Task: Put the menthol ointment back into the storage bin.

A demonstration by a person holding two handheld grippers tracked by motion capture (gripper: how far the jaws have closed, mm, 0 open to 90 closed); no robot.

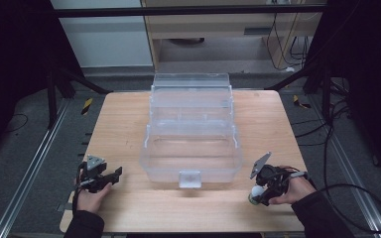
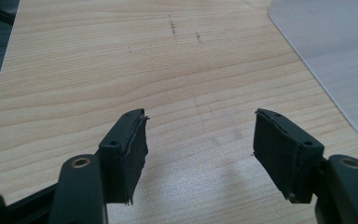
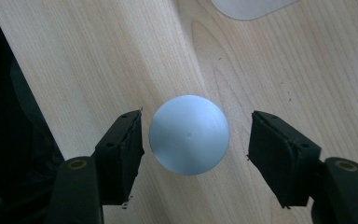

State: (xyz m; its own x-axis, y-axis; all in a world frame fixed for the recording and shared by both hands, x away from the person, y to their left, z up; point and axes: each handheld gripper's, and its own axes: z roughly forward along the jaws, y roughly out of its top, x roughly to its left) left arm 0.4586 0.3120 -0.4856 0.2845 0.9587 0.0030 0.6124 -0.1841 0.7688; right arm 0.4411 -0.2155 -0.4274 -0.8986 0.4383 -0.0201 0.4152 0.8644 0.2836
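White ball (image 3: 189, 134) sits on the wooden surface (image 1: 129, 129) near the front right corner, just inside the front edge. Smooth, matte, evenly round, no markings; one tiny dimple near the middle in the right gripper view. Right hand-held gripper (image 1: 257, 194) points down over it, jaws spread on either side of the ball, a visible gap on both sides, pads not touching. Left hand-held gripper (image 2: 200, 140) rests near the front left corner, jaws spread wide with bare wood between them. Clear plastic organiser box (image 1: 192, 134) stands open mid-surface, stepped trays rising toward the far edge, latch tab facing the front edge. Ball is right of the box's front corner, apart from it.
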